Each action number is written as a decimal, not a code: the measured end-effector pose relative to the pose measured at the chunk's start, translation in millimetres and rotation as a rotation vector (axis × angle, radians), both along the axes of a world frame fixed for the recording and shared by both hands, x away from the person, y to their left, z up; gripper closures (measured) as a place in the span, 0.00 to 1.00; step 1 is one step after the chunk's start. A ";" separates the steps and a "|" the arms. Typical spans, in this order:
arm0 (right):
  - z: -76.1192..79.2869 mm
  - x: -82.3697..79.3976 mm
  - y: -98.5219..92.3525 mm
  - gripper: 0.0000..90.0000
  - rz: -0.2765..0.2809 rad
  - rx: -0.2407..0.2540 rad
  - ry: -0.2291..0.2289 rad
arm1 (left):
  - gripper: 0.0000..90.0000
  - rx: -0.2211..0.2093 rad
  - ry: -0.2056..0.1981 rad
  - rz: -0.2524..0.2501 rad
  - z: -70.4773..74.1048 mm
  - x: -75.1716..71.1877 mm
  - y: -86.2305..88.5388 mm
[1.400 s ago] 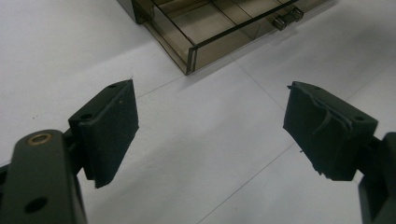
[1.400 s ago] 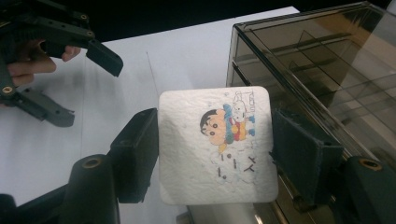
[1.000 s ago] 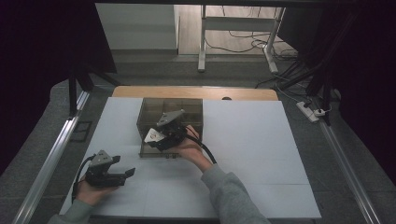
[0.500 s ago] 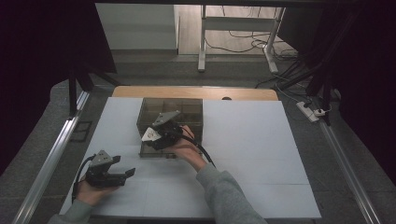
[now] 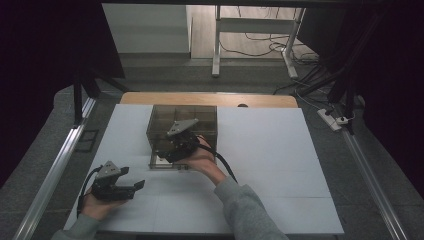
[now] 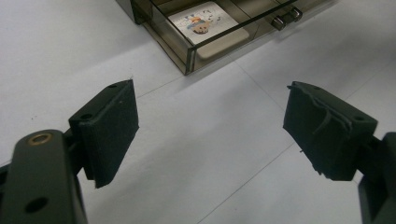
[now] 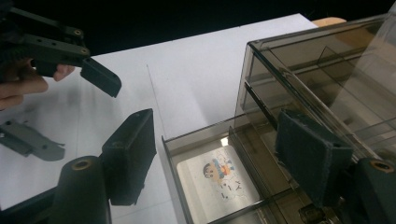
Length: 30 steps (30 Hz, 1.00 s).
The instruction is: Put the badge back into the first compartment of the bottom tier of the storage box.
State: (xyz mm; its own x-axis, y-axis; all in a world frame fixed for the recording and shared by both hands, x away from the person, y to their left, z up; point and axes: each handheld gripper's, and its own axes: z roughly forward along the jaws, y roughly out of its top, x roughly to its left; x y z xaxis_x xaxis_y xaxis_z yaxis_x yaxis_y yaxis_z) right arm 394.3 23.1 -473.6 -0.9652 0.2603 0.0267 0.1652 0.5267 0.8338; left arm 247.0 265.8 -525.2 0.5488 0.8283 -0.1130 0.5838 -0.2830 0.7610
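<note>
While both tools gape empty, the drawer box's [image 5: 200,117] open drawer [image 7: 187,140] holds a cartoon card [image 7: 224,179].

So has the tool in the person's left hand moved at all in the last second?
No. The left tool sits at the same spot near the table's front-left corner.

Dim lab: white-topped table [image 5: 260,150], black curtains [image 5: 45,60], floor cables [image 5: 260,42].

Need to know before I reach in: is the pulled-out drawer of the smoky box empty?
No: in the right gripper view a white card with a cartoon figure lies flat on the floor of the open drawer.
</note>
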 end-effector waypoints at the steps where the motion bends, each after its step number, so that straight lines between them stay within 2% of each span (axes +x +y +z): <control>1: 1.1 -0.9 -1.0 0.32 0.001 0.003 -0.005 | 0.20 0.000 0.000 0.000 0.0 0.0 0.0; 11: 8.2 -9.9 -21.8 0.33 -0.011 0.014 -0.028 | 0.20 0.001 -0.001 0.005 0.3 -0.6 0.5; 22: 5.6 -27.3 -77.7 0.33 -0.076 0.019 -0.051 | 0.20 -0.002 -0.006 0.015 0.7 -0.9 1.7; 30: 4.5 -34.9 -111.3 0.32 -0.128 -0.001 -0.066 | 0.20 0.000 -0.004 0.014 0.5 -1.1 1.1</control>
State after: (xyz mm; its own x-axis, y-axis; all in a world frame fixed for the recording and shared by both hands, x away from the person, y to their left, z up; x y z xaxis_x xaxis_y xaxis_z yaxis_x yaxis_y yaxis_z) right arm 359.3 -88.1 -469.1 -0.9237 0.3814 -0.0357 0.1762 0.5058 0.8445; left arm 245.9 266.9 -524.7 0.5378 0.8357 -0.1109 0.5848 -0.2751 0.7631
